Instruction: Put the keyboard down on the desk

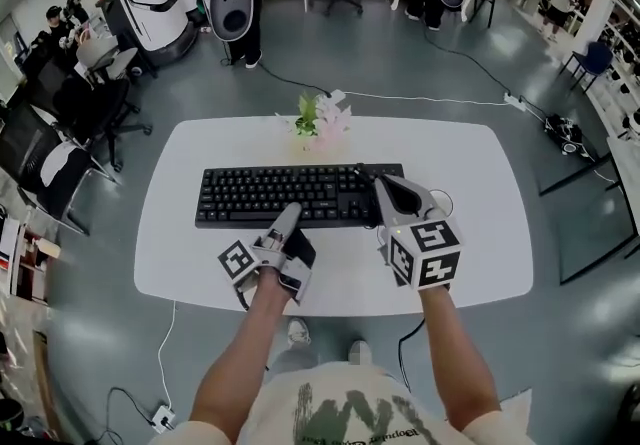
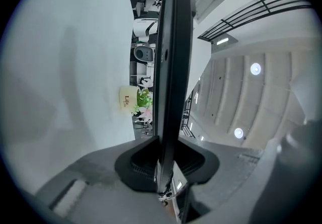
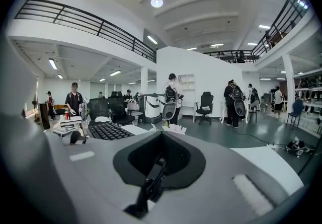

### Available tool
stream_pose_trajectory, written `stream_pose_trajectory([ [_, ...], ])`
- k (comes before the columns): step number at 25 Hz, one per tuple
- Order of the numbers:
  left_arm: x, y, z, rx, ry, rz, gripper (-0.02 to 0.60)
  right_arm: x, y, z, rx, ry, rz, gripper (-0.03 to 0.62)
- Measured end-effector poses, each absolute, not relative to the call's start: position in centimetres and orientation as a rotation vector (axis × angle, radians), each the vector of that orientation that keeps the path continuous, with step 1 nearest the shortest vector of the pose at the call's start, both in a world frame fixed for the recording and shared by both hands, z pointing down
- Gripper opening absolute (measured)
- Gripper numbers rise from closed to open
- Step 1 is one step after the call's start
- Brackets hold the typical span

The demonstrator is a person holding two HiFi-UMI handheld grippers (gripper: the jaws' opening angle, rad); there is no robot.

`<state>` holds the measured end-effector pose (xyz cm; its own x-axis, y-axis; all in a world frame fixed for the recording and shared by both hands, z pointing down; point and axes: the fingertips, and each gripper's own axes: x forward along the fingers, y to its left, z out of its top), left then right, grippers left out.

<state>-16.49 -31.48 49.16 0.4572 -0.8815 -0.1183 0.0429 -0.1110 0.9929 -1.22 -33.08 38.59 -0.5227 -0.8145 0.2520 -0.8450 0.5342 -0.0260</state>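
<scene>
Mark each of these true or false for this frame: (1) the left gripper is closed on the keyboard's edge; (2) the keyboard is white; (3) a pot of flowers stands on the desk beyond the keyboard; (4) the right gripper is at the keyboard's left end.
1. True. The left gripper has its jaws shut on the front edge of the keyboard; the left gripper view shows the thin slab clamped between them.
2. False. The keyboard is black; it is the desk that is white.
3. True. The pot of flowers stands on the desk just past the keyboard's far edge.
4. False. The right gripper is at the keyboard's right end.
</scene>
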Motion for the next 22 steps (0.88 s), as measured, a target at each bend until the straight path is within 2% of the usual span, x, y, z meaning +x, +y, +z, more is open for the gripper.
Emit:
stream_pose_trajectory([
  [22,-16.0,-34.3,57.5,1.322,-0.762,-0.828,0.092,-2.2,-34.1,43.1,1.446,-2.442,0.31,-0.001],
])
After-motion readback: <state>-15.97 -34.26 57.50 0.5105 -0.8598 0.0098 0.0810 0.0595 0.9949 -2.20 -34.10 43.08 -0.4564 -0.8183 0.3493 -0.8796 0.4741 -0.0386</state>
